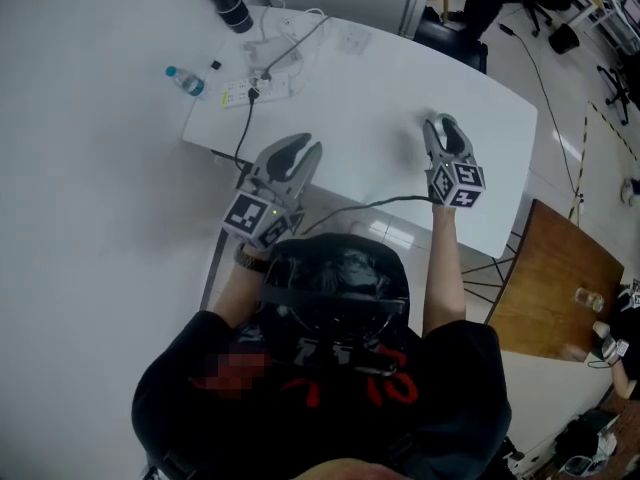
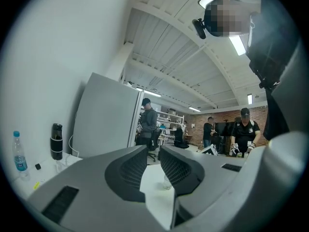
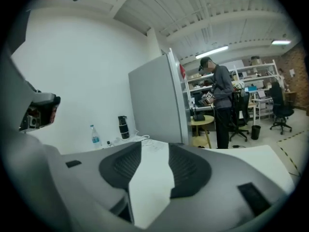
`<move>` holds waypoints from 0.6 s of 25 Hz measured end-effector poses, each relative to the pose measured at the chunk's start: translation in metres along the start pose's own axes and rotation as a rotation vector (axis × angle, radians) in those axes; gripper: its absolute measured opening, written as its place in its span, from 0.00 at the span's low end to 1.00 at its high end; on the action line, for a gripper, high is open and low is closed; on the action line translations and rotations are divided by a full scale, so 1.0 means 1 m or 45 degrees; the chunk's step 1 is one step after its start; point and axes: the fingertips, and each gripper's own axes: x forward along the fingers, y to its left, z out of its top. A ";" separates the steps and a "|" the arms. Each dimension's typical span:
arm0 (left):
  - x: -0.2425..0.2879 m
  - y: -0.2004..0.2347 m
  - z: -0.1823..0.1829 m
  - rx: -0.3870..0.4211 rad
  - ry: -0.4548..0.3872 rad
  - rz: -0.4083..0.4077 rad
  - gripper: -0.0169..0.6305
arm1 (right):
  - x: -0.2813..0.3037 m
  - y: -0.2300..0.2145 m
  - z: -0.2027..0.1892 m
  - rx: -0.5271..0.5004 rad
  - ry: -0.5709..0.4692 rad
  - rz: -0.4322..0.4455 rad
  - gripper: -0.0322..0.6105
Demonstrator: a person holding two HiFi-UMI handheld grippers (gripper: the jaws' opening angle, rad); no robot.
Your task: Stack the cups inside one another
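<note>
Cups are hard to find: only one small clear cup (image 2: 166, 181) shows, in the left gripper view, standing on the white table (image 2: 152, 195) beyond the fingertips and low in the slit between the jaws; the right-hand jaw cuts off its edge, and it is too small to tell whether it is a single cup or several nested, or whether anything is in it; in the head view it cannot be picked out against the white table (image 1: 400, 78). The left gripper (image 2: 153, 151) is clenched to a thin slit and grasps nothing; from above, the left gripper (image 1: 303, 150) hangs over the table's near edge, its hand mostly hidden behind the marker cube. The right gripper (image 3: 155, 146) is released, its jaws apart with only bare tabletop (image 3: 149, 187) between them; the right gripper (image 1: 445, 120) also points across the table. Well ahead and to the left of both grippers stand a clear water bottle (image 1: 185, 80) with a blue cap, contents unreadable, and a black flask (image 1: 230, 5), with a power strip (image 1: 245, 93) and cables near them. Far to the right of the right gripper, a brown table (image 1: 550, 278) carries a small clear vessel (image 1: 588, 298), too blurred to name.
</note>
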 end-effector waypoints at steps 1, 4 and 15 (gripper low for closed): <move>-0.002 0.000 0.001 -0.005 0.000 0.000 0.17 | -0.002 0.010 0.007 -0.018 -0.016 0.015 0.29; -0.003 0.002 0.002 -0.015 -0.010 -0.003 0.17 | -0.007 0.030 0.025 -0.049 -0.062 0.051 0.13; 0.006 -0.004 0.018 0.008 -0.064 -0.065 0.17 | -0.053 0.076 0.097 -0.180 -0.251 0.116 0.06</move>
